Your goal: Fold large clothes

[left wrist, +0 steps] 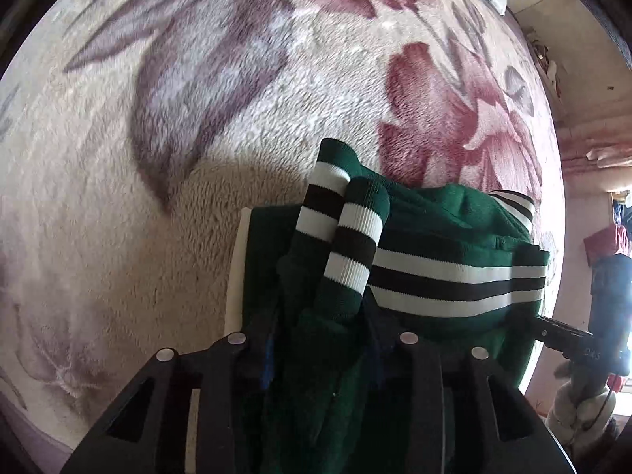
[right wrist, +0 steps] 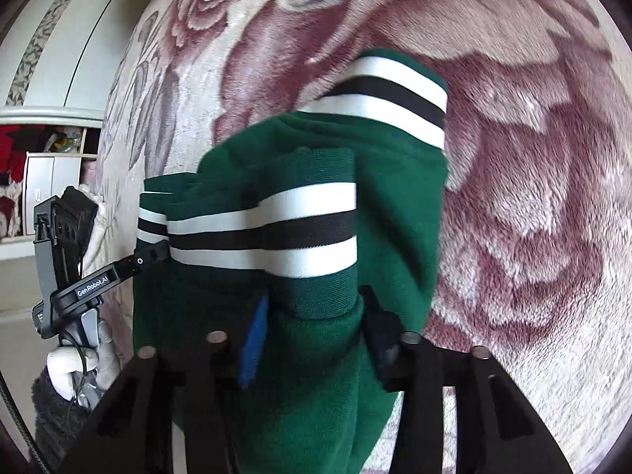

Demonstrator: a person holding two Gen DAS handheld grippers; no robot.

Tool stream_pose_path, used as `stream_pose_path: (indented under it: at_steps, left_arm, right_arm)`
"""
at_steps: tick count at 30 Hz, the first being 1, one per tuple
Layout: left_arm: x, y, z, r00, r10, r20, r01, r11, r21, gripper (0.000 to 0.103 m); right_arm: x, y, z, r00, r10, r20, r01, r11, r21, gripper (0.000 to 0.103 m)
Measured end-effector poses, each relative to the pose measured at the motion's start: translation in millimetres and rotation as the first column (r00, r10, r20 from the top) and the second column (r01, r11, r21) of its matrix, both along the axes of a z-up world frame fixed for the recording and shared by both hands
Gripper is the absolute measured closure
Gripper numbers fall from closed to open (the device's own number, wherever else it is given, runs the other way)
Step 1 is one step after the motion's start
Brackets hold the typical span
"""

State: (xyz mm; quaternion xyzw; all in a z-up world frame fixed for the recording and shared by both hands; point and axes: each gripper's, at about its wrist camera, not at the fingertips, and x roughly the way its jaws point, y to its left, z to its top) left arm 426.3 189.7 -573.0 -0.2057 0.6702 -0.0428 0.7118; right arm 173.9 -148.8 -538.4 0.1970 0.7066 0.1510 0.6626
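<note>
I am holding the green sweater (left wrist: 442, 229) bunched above the floral blanket (left wrist: 197, 118), left hand-held gripper (left wrist: 320, 339) and right hand-held gripper (right wrist: 312, 331) both clamping thick, soft, floppy knit, judging the firmer striped ribbed hem (right wrist: 268, 233) the safest hold

Sweater (left wrist: 426, 221): matt green knit, ribbed striped cuffs (left wrist: 347, 252). Blanket (left wrist: 197, 118): fuzzy plush pile. Left claw (left wrist: 320, 339) and right claw (right wrist: 312, 335): matt black, probably plastic. Cabinet (right wrist: 71, 39), upper left: smooth, semi-gloss.
</note>
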Motion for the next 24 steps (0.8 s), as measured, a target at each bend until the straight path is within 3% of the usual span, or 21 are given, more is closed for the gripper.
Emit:
stream_pose_path:
  at_steps: [2, 4, 5, 7, 11, 17, 18, 20, 23, 24]
  left_arm:
    - [-8, -2, 17, 0.999, -0.022, 0.028, 0.022, 0.999, 0.027, 0.064]
    - [-19, -1, 30, 0.998, -0.019, 0.062, 0.016, 0.998, 0.053, 0.054]
    - [-26, 0, 35, 0.996, -0.009, 0.084, 0.004, 0.998, 0.064, 0.048]
    - [-41, 5, 43, 0.991, 0.01, 0.137, -0.024, 0.995, 0.101, 0.017]
    - [-63, 16, 46, 0.986, 0.069, 0.153, -0.101, 0.972, 0.214, 0.013]
    - [-108, 28, 54, 0.96, 0.199, 0.196, -0.25, 0.924, 0.288, 0.013]
    - [-116, 30, 55, 0.957, 0.212, 0.197, -0.265, 0.916, 0.301, 0.013]
    - [-134, 34, 55, 0.949, 0.251, 0.19, -0.301, 0.9, 0.314, 0.013]
    - [-158, 43, 58, 0.932, 0.316, 0.175, -0.356, 0.886, 0.298, 0.013]
    - [-172, 47, 61, 0.925, 0.34, 0.168, -0.377, 0.878, 0.295, 0.013]
  right_arm:
    - [-5, -15, 10, 0.999, -0.018, 0.037, 0.018, 1.0, -0.015, 0.012]
    - [-14, -31, 15, 0.994, -0.044, 0.104, 0.045, 0.999, -0.005, 0.001]
    - [-17, -37, 11, 0.992, -0.049, 0.12, 0.047, 0.999, 0.012, 0.001]
    - [-19, -41, -14, 0.997, -0.036, 0.071, 0.029, 0.996, 0.087, 0.001]
    - [-14, -40, -81, 0.997, -0.016, -0.073, 0.039, 0.947, 0.319, 0.0]
    - [7, -21, -82, 1.0, -0.018, 0.007, 0.014, 0.92, 0.391, 0.0]
    - [8, -20, -82, 0.999, -0.032, 0.011, 0.025, 0.92, 0.391, 0.002]
    - [5, -21, -80, 0.998, -0.057, 0.008, 0.049, 0.905, 0.422, 0.039]
    - [-8, -32, -73, 0.979, -0.198, -0.04, 0.196, 0.876, 0.44, 0.058]
    - [-19, -39, -69, 0.958, -0.276, -0.073, 0.278, 0.847, 0.453, 0.06]
